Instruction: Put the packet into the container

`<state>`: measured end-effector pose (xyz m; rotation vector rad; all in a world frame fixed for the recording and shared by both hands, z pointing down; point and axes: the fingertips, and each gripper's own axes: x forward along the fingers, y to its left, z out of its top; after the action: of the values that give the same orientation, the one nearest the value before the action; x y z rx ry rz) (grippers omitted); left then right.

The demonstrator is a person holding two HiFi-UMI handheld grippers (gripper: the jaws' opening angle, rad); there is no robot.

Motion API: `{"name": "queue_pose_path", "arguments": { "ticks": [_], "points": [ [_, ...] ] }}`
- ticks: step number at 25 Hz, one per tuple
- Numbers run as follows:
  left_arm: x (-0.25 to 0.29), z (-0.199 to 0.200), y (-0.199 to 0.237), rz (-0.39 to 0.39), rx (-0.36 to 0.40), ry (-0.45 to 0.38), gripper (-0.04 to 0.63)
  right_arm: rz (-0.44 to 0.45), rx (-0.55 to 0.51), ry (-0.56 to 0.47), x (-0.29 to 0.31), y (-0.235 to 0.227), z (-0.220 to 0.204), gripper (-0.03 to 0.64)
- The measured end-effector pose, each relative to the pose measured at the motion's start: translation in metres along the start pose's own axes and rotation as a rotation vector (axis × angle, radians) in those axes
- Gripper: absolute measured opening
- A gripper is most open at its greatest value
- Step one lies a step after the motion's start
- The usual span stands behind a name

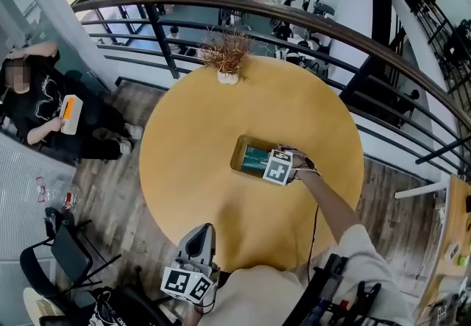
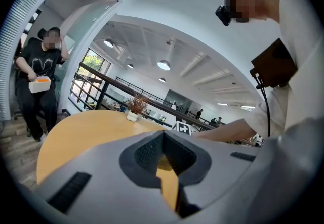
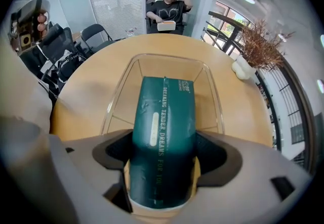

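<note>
A dark green packet (image 3: pixel 163 137) with white print is clamped between the jaws of my right gripper (image 3: pixel 163 170), which is shut on it. The packet's far end reaches over the clear rectangular container (image 3: pixel 167 58) and points into it. In the head view the container (image 1: pixel 241 151) lies right of centre on the round yellow table (image 1: pixel 191 148), with the right gripper (image 1: pixel 268 163) at its right end over the packet (image 1: pixel 257 158). My left gripper (image 1: pixel 202 232) hovers at the table's near edge, far from the container. Its jaws (image 2: pixel 164 162) are together with nothing between them.
A small white pot of dried twigs (image 1: pixel 227 59) stands at the table's far edge. A curved black railing (image 1: pixel 309 19) runs behind the table. A person sits at the left holding an orange and white box (image 1: pixel 70 112). Black chairs (image 1: pixel 62 262) stand near left.
</note>
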<state>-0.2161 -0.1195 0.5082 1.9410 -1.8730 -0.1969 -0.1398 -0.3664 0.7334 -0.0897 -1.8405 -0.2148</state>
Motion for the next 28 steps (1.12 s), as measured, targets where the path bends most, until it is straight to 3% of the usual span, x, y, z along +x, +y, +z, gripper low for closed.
{"name": "queue_pose_path", "arguments": {
  "ticks": [4, 10, 16, 20, 28],
  "points": [
    [0.0, 0.002, -0.002, -0.009, 0.003, -0.002, 0.005, 0.009, -0.016, -0.005, -0.008, -0.004, 0.002, 0.405],
    [0.0, 0.002, -0.002, -0.015, -0.001, -0.007, 0.005, -0.014, -0.002, -0.051, -0.024, -0.008, 0.008, 0.405],
    [0.006, 0.006, -0.01, -0.054, 0.01, -0.012, 0.005, -0.072, 0.074, -0.168, -0.059, -0.008, 0.014, 0.4],
    [0.011, 0.007, -0.019, -0.093, 0.02, -0.015, 0.005, -0.087, 0.149, -0.28, -0.088, 0.006, 0.017, 0.365],
    [0.021, 0.01, -0.041, -0.169, 0.053, -0.024, 0.005, -0.17, 0.395, -0.615, -0.147, 0.054, 0.017, 0.293]
  ]
}}
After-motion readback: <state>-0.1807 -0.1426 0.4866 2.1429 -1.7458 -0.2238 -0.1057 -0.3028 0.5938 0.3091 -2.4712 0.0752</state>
